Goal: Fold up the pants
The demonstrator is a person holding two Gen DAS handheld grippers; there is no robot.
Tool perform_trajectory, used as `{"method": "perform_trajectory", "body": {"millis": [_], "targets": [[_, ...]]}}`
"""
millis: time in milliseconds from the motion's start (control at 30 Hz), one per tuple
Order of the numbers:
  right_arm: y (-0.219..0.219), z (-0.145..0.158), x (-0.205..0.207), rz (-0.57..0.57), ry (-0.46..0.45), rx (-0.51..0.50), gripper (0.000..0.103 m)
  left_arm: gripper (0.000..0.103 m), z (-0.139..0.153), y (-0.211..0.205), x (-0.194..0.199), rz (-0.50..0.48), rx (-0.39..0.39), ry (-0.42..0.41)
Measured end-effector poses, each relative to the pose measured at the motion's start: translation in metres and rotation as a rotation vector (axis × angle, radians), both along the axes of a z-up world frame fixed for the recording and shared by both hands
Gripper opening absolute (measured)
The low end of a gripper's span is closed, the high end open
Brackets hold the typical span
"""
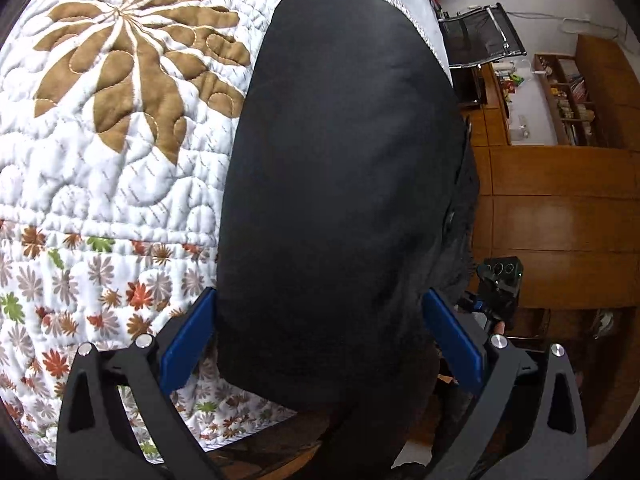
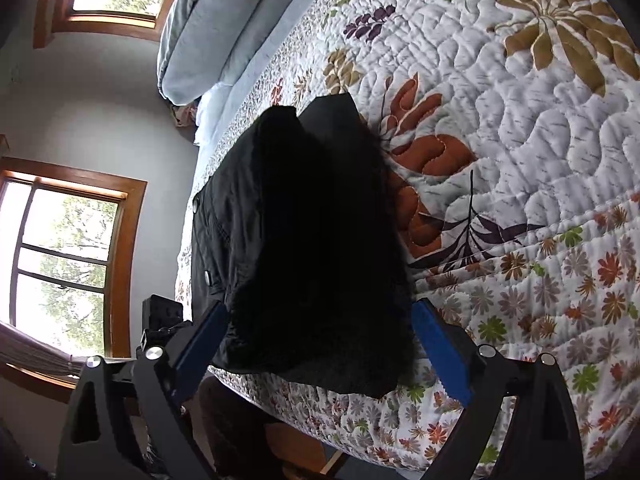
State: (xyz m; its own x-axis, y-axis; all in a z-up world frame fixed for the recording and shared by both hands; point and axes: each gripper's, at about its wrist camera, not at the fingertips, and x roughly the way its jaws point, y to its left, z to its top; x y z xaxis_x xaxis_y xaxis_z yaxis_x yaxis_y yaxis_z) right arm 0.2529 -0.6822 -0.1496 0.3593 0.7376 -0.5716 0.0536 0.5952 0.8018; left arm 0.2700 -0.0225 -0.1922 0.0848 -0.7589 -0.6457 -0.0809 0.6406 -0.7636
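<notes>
Black pants (image 1: pixel 340 184) lie on the quilted bed, folded lengthwise into a long strip that runs to the near edge. My left gripper (image 1: pixel 320 320) is open, its blue fingers (image 1: pixel 192 344) on either side of the near end of the pants. In the right wrist view the pants (image 2: pixel 312 240) show their waistband with metal snaps on the left. My right gripper (image 2: pixel 320 332) is open, its blue fingers (image 2: pixel 440 352) straddling the near end, which hangs at the bed's edge. The other gripper (image 1: pixel 500 288) shows past the bed's right side.
A white floral quilt (image 1: pixel 120 160) covers the bed. Grey pillows (image 2: pixel 208 28) lie at the far end. Windows (image 2: pixel 68 256) are on the left wall. A wooden floor (image 1: pixel 560 200), shelves (image 1: pixel 568 96) and a folding chair (image 1: pixel 480 36) stand to the right of the bed.
</notes>
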Motion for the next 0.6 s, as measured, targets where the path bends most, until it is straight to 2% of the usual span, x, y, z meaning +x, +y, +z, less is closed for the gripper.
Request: {"method": "perform_trajectory", "body": {"millis": [167,333,600], "targets": [[0.006,-0.004,0.006,0.014,0.005,-0.001,0.096,0.100,0.010,-0.029,0.009,-0.024,0.055,-0.018],[0.013,-0.010,0.009,0.026,0.011,0.009,0.099,0.100,0.026,-0.064,0.012,-0.064,0.166,-0.068],[0.033,-0.023,0.020,0.052,0.026,0.041,0.100,0.100,0.030,-0.095,0.025,-0.080,0.227,-0.079]]}}
